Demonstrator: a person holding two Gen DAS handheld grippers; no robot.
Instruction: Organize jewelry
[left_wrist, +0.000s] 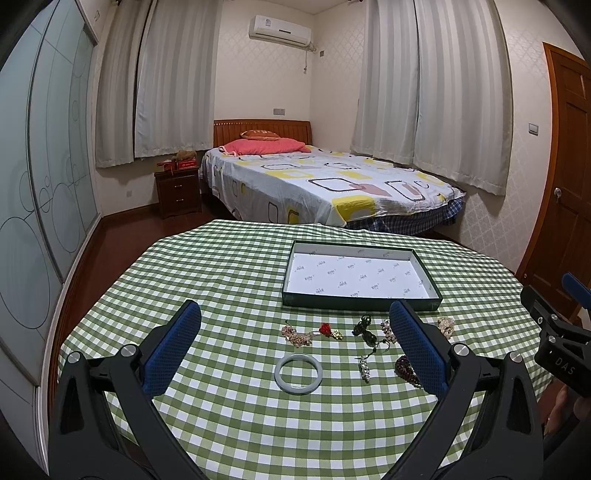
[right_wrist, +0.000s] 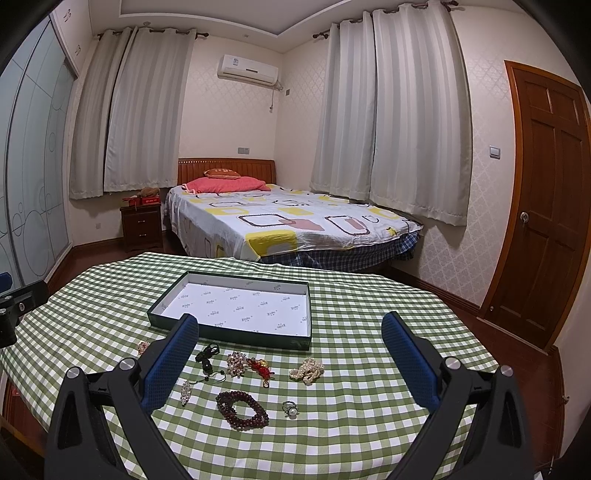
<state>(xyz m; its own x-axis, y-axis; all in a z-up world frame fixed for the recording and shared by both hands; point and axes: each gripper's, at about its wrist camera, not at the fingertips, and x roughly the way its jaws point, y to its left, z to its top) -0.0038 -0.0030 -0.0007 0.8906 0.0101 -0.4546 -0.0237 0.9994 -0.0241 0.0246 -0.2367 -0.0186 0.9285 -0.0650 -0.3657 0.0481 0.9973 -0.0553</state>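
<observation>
A shallow green box (left_wrist: 360, 297) (right_wrist: 226, 331) with a white lining lies on the checked table, nothing in it. In front of it lies scattered jewelry: a pale jade bangle (left_wrist: 298, 373), a red charm (left_wrist: 325, 328), a dark cord pendant (left_wrist: 365, 328) (right_wrist: 207, 355), a dark red bead bracelet (right_wrist: 242, 409) (left_wrist: 405, 366), a pearl ring (right_wrist: 290, 409), a pearl bunch (right_wrist: 307, 370) and a crystal brooch (left_wrist: 365, 367) (right_wrist: 185, 392). My left gripper (left_wrist: 295, 339) hovers open above the bangle. My right gripper (right_wrist: 290, 350) hangs open over the bead bracelet. Neither holds anything.
The round table with its green checked cloth (left_wrist: 221, 280) (right_wrist: 369, 314) drops off on all sides. A bed (left_wrist: 314, 184) stands behind it, a wooden door (right_wrist: 546, 206) at the right, a sliding wardrobe (left_wrist: 40, 184) at the left. The right gripper's body (left_wrist: 557, 339) shows at the left view's right edge.
</observation>
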